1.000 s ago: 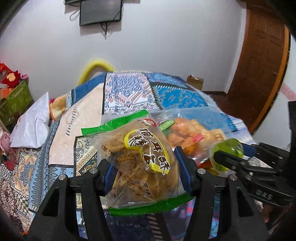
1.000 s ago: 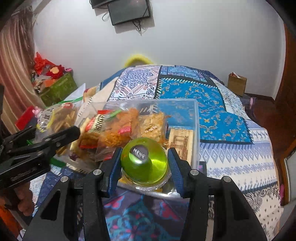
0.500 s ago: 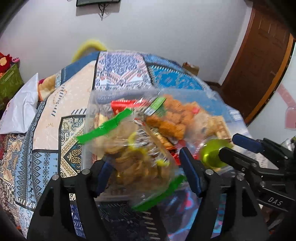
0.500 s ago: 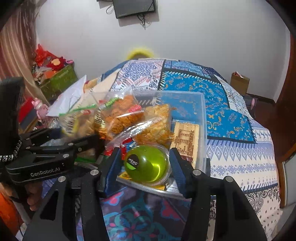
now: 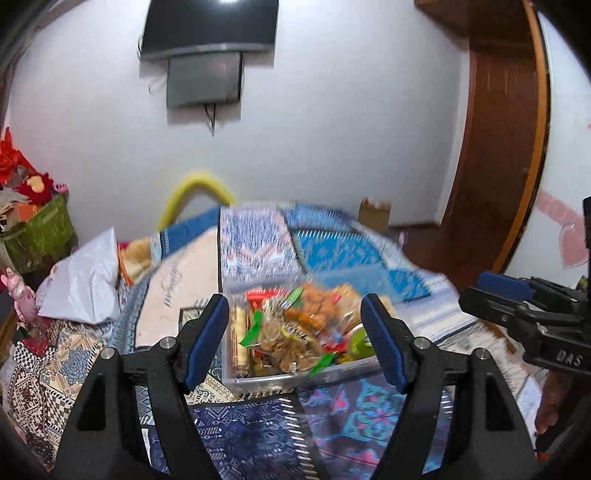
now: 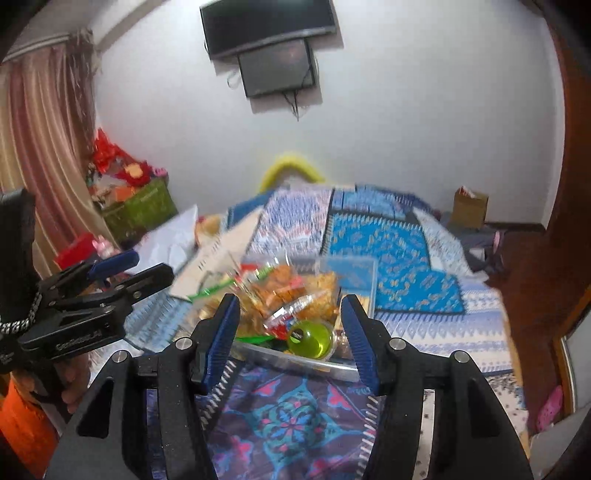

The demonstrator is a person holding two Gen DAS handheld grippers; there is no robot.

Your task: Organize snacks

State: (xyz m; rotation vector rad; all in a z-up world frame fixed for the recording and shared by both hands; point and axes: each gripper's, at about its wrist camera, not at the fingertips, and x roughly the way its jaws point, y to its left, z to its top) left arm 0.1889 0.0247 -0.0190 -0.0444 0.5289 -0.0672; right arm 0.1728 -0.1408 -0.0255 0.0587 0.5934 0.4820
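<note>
Left gripper (image 5: 297,341) up and clear above the bed, jaws spread wide and just been opening, nothing between the pads (image 5: 207,341). Right gripper (image 6: 290,338) the same story: jaws parted, widened a moment back, empty, hanging over the near edge of the clear plastic bin (image 6: 317,363). Both snacks let go and down in that bin now: bag of round biscuits with green seals (image 5: 291,349) lying on top at the near side, green jelly cup (image 6: 310,339) tipped on its side at the near right corner, against the heap of orange crisps (image 6: 291,291).

Risks from here, as a judgement: heaped high, so a slippery bag could slide over the low wall; jelly cup round and tilted, likely to roll if the bin gets nudged; soft bedding underneath, so any push on one rim could tip the whole load. Careless return with spread jaws could also snag a bag seal.

Surface: patchwork bedspread (image 6: 399,258), blue, white and purple panels, rumpled. Room: white wall, dark screen (image 5: 208,27) mounted high, brown wooden door (image 5: 502,155) at right, cardboard box (image 6: 471,208) by the wall, green basket of red decorations (image 6: 138,208) and striped curtain (image 6: 40,155) at left.
</note>
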